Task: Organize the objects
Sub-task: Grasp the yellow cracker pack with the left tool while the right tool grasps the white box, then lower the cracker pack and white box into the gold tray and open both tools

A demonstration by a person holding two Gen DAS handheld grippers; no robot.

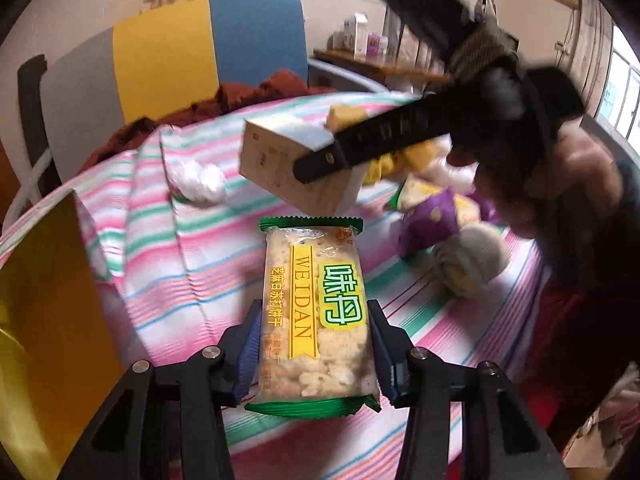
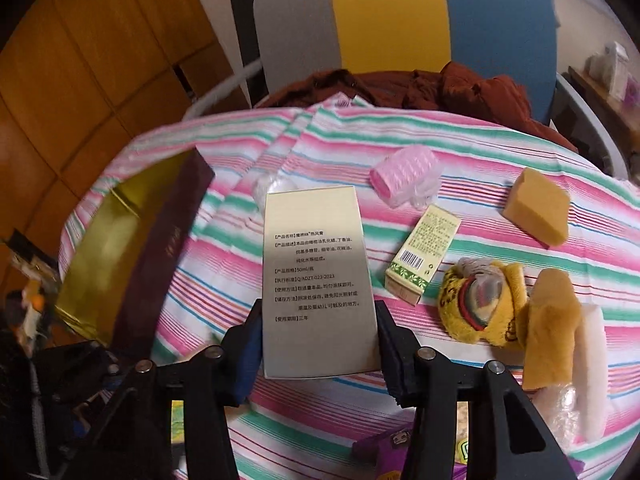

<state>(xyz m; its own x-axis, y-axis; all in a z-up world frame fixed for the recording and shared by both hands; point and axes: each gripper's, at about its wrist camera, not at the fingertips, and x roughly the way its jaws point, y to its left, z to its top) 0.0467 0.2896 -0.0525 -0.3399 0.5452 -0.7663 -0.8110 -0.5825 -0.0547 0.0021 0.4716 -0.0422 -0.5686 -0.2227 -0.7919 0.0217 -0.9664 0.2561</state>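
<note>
My left gripper is shut on a cracker packet with green ends, held above the striped tablecloth. My right gripper is shut on a tall beige printed box; in the left wrist view that same box hangs in the air beyond the packet, clamped by the right gripper's black fingers, with a hand behind. An open gold-lined box with dark sides lies at the table's left, also seen as the gold box beside my left gripper.
On the cloth lie a pink roll in plastic, a small yellow-green carton, a yellow sponge block, a yellow plush toy and a purple packet. A grey-yellow-blue chair with brown cloth stands behind the table.
</note>
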